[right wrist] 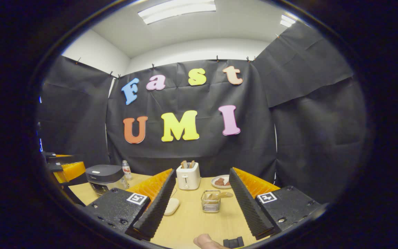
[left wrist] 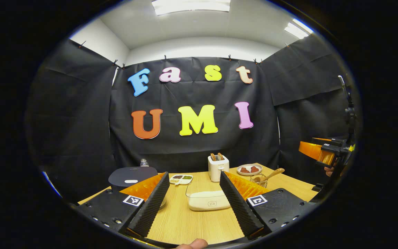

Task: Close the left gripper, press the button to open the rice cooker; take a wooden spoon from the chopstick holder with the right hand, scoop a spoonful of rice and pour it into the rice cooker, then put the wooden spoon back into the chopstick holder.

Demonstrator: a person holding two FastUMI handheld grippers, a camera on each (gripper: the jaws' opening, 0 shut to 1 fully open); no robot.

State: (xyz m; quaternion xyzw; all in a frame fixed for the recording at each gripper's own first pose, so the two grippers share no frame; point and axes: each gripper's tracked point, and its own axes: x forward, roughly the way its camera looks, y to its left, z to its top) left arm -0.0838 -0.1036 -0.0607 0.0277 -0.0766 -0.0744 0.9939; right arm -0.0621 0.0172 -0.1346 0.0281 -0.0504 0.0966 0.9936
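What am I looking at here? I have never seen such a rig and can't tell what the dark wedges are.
Those wedges are the fingers of two hand-held grippers; a person carries one in each hand, each with a camera on it. In the left gripper view, the left gripper is open over a wooden table with a rice container, a toaster and a rice cooker. In the right gripper view, the right gripper is open, facing the chopstick holder with the wooden spoon. Nothing is held.
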